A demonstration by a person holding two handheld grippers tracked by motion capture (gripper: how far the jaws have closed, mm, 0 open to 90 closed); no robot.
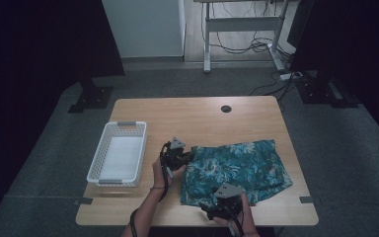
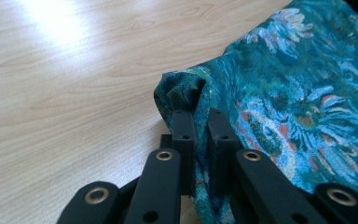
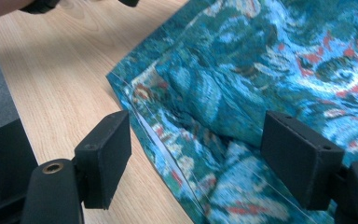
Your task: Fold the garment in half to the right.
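A teal floral cloth lies crumpled on the right half of the wooden table. My left gripper is at its left edge, shut on a bunched fold of the cloth; in the left gripper view the fabric is pinched between the two black fingers. My right gripper hovers over the near edge of the cloth. It stands open in the right gripper view, its pads wide apart on either side of a folded hem of the cloth.
A white plastic basket stands on the table's left side. A round cable hole sits near the far edge. Bare wood stretches between basket and cloth. Beyond the table are a desk frame and floor cables.
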